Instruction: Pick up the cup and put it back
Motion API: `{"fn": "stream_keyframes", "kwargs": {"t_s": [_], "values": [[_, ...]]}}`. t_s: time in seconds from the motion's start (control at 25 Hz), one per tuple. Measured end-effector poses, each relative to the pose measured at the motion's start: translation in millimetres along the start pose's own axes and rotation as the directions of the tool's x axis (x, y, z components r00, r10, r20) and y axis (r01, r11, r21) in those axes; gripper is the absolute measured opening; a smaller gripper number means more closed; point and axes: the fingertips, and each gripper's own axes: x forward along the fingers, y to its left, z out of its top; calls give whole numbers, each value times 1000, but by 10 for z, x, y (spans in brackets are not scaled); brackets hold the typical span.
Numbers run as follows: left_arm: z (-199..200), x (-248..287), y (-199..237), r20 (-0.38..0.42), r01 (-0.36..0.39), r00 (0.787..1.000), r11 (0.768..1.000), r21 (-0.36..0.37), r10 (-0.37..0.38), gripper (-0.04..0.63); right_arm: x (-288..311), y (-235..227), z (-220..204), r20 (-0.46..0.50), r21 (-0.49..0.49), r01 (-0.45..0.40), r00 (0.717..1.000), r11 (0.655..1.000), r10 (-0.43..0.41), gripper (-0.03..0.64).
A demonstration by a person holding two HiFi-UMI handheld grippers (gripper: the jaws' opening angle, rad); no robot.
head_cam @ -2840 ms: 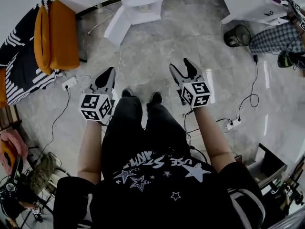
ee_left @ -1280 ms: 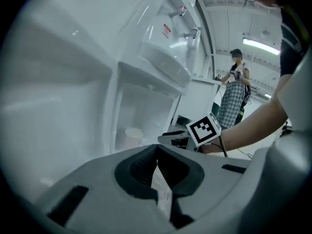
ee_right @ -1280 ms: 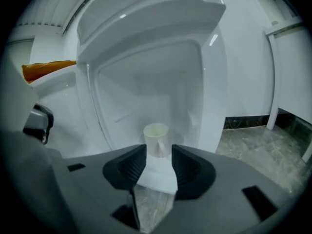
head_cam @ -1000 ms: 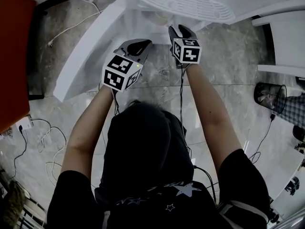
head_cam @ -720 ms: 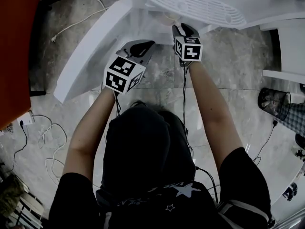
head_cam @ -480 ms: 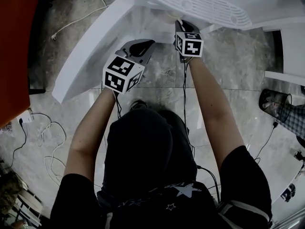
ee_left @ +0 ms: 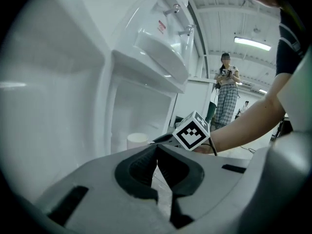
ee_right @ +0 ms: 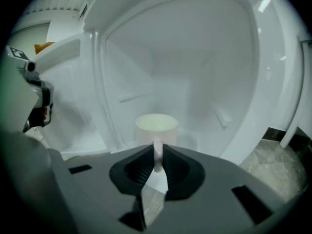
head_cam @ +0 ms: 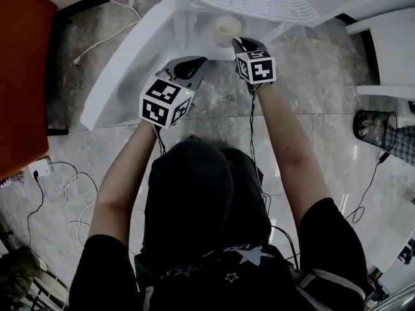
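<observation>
A pale cup [ee_right: 156,123] stands inside the open lower compartment of a white water dispenser [head_cam: 253,2]. It also shows as a cream cup [head_cam: 227,28] just under the dispenser's drip tray, and as a cup [ee_left: 137,140] in the left gripper view. My right gripper [ee_right: 157,154] reaches into the compartment with its jaws closing, and the cup's thin handle is pinched between the pads. In the head view the right gripper [head_cam: 241,43] sits right behind the cup. My left gripper [head_cam: 194,62] hovers lower left of it, shut and empty, jaws [ee_left: 157,150] touching.
The compartment's white door [head_cam: 123,63] swings open to the left. A brown panel [head_cam: 19,76] and loose cables [head_cam: 58,180] lie at the left. A wire bin [head_cam: 373,127] stands at the right. A person [ee_left: 225,96] stands far off.
The right gripper went from open on the approach to closed round the cup's handle. The cup now shows clear of the drip tray in the head view. The left gripper has stayed shut.
</observation>
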Motion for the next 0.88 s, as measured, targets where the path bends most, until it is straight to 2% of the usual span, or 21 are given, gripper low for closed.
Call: {"fn": "stream_keyframes", "kwargs": {"t_s": [0.12, 0.28, 0.48, 0.56, 0.68, 0.88], "values": [[145, -126, -96, 7, 7, 1000, 1000, 5, -7, 9, -300, 40, 31, 54, 68, 8, 998, 998, -12, 51], [334, -298, -368, -22, 23, 999, 1000, 7, -23, 9, -825, 145, 96, 92, 141, 1, 996, 990, -14, 49], [755, -612, -851, -43, 13, 999, 999, 47, -11, 9, -1661, 212, 169, 97, 146, 18, 995, 989, -32, 49], [923, -828, -1088, -60, 15, 998, 999, 48, -12, 9, -2063, 264, 214, 98, 167, 25, 994, 986, -42, 49], [1194, -1251, -1539, -78, 39, 996, 999, 12, -38, 9, -2777, 401, 337, 95, 195, 33, 994, 980, -52, 48], [2003, -2100, -2224, -55, -8, 998, 1000, -28, 7, 9, -4066, 623, 959, 115, 150, 22, 993, 988, -40, 46]]}}
